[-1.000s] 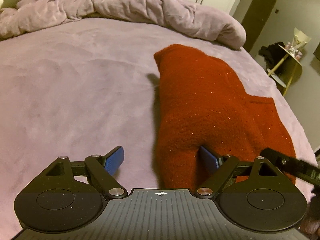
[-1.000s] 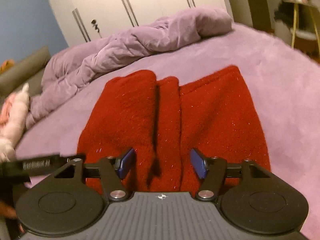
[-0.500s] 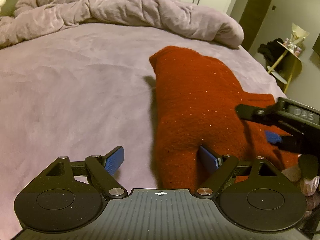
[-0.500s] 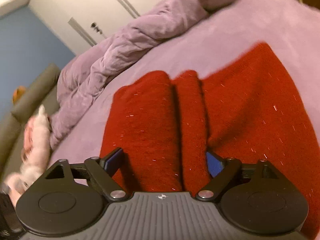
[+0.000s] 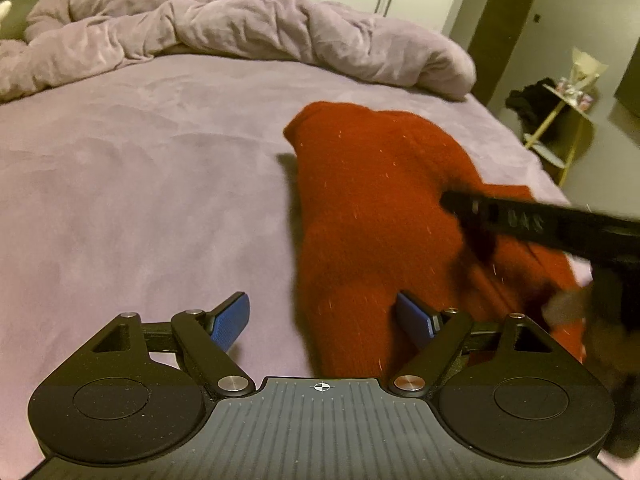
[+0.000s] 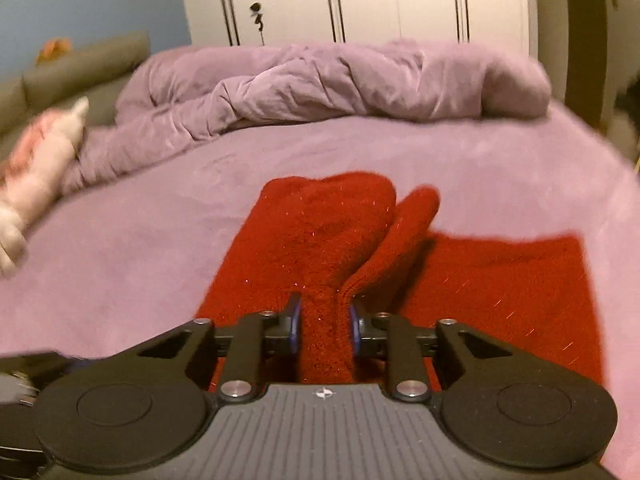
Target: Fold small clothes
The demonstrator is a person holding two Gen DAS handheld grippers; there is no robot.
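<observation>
A red knitted garment point(image 5: 372, 208) lies on the purple bed cover point(image 5: 140, 184), partly folded lengthwise. My left gripper point(image 5: 324, 320) is open at its near edge, its right pad on the fabric and its left pad over the bare cover. My right gripper point(image 6: 322, 326) is shut on a bunched fold of the red garment point(image 6: 328, 248) near its front edge. The right gripper also shows in the left wrist view point(image 5: 532, 222) as a blurred black bar over the garment's right side.
A crumpled purple duvet point(image 5: 240, 36) lies along the back of the bed. White wardrobe doors point(image 6: 360, 0) stand behind. A small yellow side table point(image 5: 568, 108) is off the bed's right side. A pink soft toy point(image 6: 36, 160) lies at the left.
My right gripper has closed on a fold of the red garment and its view swung level. My left gripper stayed open at the garment's near edge.
</observation>
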